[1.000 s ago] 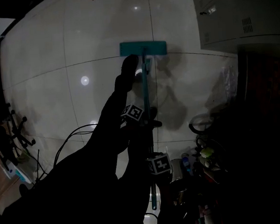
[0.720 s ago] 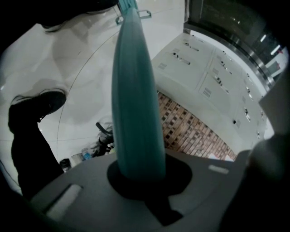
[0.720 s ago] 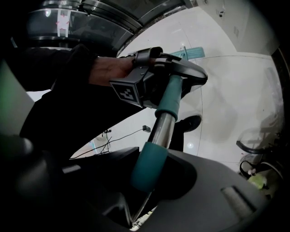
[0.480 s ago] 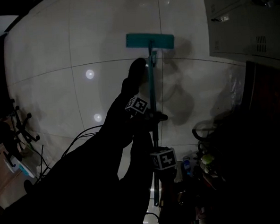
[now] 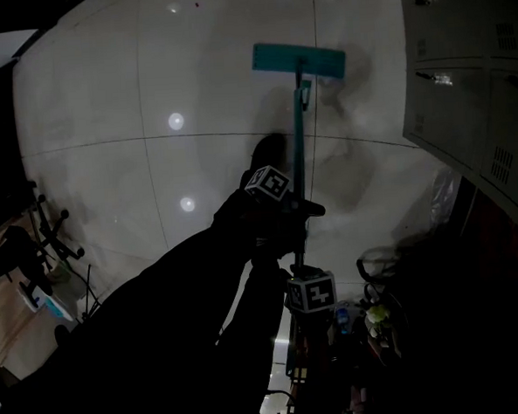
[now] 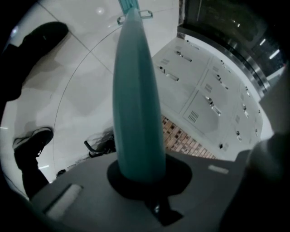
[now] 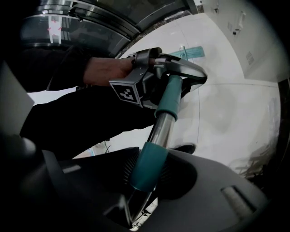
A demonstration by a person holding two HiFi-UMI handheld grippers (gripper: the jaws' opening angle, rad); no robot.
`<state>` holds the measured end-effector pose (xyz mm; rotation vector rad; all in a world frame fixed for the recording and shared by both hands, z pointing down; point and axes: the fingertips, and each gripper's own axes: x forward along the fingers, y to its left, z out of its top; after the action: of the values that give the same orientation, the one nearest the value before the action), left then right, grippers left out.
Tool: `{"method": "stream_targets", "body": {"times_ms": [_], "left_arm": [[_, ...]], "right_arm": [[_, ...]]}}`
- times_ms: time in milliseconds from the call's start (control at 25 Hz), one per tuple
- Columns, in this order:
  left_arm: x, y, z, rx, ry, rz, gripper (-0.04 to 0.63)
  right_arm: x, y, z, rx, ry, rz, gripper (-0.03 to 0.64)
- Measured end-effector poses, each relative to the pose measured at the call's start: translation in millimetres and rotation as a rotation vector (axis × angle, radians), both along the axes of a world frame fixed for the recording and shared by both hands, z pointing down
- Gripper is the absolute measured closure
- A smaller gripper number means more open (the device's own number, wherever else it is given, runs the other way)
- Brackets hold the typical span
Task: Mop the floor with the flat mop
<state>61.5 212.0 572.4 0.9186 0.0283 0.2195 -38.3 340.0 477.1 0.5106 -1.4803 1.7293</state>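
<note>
Flat mop (image 5: 299,59) sits on the white floor (image 5: 151,164) out in front in the head view, its green pole (image 5: 299,138) reaching back. In the left gripper view, the left gripper (image 6: 140,176) is clamped on the pole. In the right gripper view, the right gripper (image 7: 147,174) squeezes it lower down. Mopping looks under way, with lots of floor left.

Mop (image 5: 298,59), one; grippers, two: left gripper (image 6: 138,174) and right gripper (image 7: 147,172); marker cubes, two: upper cube (image 5: 268,184) and lower cube (image 5: 311,292); hand (image 7: 106,70), one in sight; locker doors (image 5: 459,49), several, cut off at the edge, so not countable.
</note>
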Motion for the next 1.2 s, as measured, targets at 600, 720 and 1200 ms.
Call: {"method": "stream_targets", "body": {"times_ms": [600,720,1200], "left_arm": [[-10,-210,10,0.066,0.048,-0.07,0.578],[-12,-233,14,0.082,0.043,-0.079,0.578],[-11,-217,-4,0.125,0.021,-0.086,0.575]], "right_arm": [[4,-195,33,0.081,0.07,-0.079,0.506],[2,-216,38,0.092,0.068,-0.076,0.506],[4,-196,22,0.118,0.046,-0.052,0.508]]}}
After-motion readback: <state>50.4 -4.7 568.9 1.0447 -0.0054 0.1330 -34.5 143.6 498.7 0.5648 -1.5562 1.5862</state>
